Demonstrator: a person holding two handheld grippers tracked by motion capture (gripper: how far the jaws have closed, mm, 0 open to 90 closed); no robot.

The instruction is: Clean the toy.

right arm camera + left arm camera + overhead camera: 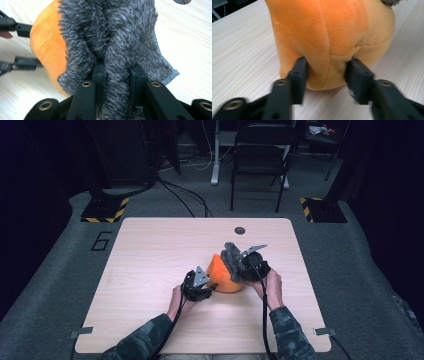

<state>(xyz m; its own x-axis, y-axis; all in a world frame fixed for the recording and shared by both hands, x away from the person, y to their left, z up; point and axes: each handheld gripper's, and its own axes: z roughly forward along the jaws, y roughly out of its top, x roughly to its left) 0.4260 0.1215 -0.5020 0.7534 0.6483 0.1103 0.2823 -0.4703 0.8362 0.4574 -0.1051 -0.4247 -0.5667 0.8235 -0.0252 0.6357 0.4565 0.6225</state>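
I'm pinching the orange plush toy [332, 37] with my left tongs [325, 72]; my right tongs [117, 75] are gripping the grey fuzzy cloth [112, 32], hiding the toy's top on the bench [150, 250].

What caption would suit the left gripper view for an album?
Left tongs pinching the base of an orange plush toy on a pale wooden table.

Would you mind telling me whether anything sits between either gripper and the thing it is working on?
Nothing visible does. The left gripper has its jaws pressed into the orange plush, and the right gripper is pinched on a fold of the grey fluffy cloth draped over that plush.
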